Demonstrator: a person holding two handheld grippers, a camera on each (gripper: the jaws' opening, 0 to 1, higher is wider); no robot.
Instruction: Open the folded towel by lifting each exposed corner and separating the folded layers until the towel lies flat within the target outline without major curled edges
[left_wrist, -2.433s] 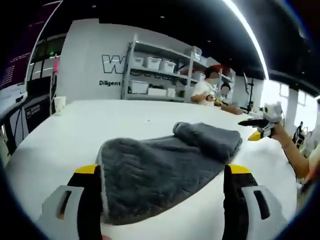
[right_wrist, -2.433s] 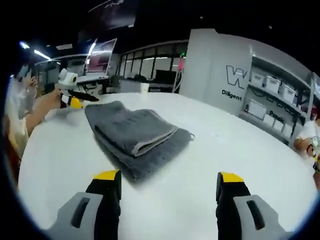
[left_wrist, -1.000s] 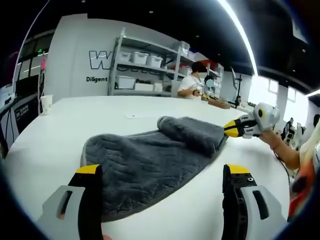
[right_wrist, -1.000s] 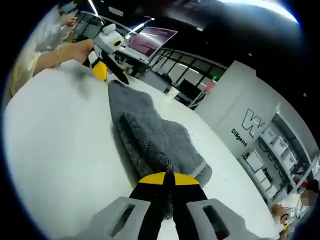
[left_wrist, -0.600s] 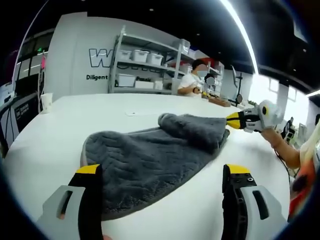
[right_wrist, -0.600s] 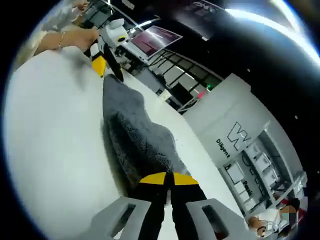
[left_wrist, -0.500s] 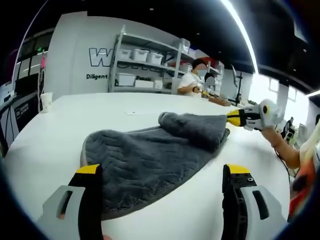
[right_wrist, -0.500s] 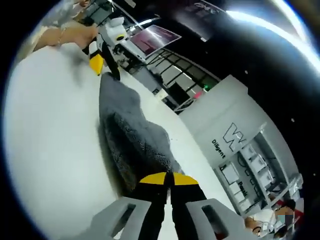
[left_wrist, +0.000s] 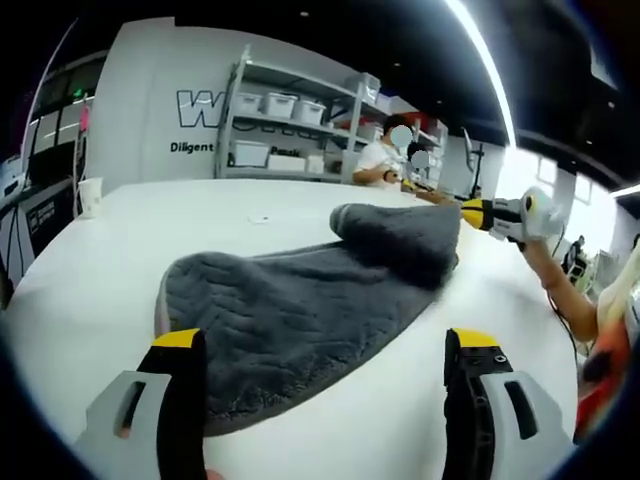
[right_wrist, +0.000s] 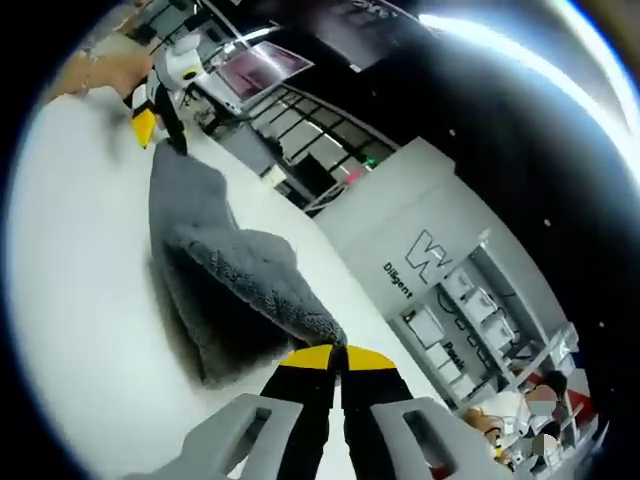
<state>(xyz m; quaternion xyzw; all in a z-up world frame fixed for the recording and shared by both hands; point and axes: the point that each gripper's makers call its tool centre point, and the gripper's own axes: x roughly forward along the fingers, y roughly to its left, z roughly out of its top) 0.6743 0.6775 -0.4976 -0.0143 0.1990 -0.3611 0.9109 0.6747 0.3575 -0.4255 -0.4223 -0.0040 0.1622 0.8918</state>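
A dark grey towel (left_wrist: 300, 310) lies on the white table (left_wrist: 90, 270), its far layer raised and rolled over. In the left gripper view my left gripper (left_wrist: 325, 350) stands open just short of the towel's near edge, nothing between its jaws. At the far right of that view my right gripper (left_wrist: 478, 211) pinches the towel's far corner and holds it off the table. In the right gripper view my right gripper (right_wrist: 337, 357) is shut on that corner, and the towel (right_wrist: 215, 265) stretches away toward the left gripper (right_wrist: 150, 120).
Shelving with white bins (left_wrist: 290, 130) lines the back wall. A white cup (left_wrist: 90, 195) stands at the table's far left. People sit at the far end (left_wrist: 385, 165). A person's hand and forearm (left_wrist: 560, 290) hold the right gripper.
My right gripper closed on the towel's far corner and has lifted it, raising and peeling the upper layer. The left gripper stayed open in place.
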